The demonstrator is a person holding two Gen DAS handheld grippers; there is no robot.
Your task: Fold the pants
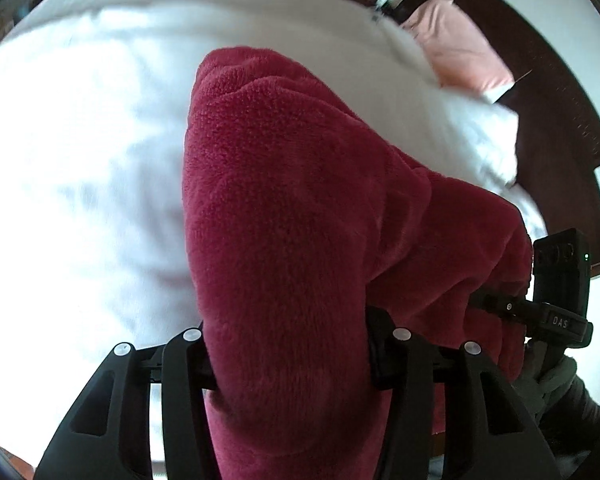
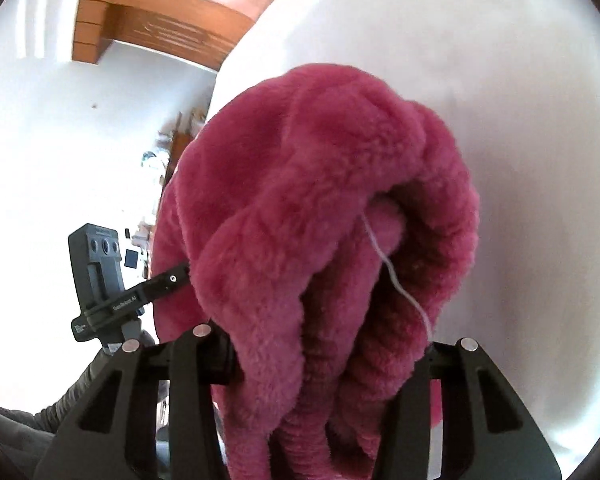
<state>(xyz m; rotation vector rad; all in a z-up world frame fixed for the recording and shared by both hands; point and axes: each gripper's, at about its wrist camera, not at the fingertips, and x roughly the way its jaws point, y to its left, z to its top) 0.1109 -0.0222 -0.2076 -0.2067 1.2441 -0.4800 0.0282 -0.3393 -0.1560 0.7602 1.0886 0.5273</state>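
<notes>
Left gripper (image 1: 288, 364) pinches a thick bunch of the red fleece pants (image 1: 300, 220), lifted above the white bed sheet (image 1: 80, 140). Right gripper (image 2: 332, 360) clamps another bundled part of the pants, loose white thread (image 2: 396, 276) hanging from the fabric.

Black tool (image 1: 288, 364) frames, silver screws, grey sleeve (image 2: 80, 384)

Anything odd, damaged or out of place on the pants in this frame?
Yes: a loose pale thread dangles across the bunched red fleece pants near the right tongs, apparently a pulled stitch or stray lint. Nothing else stands out.
</notes>
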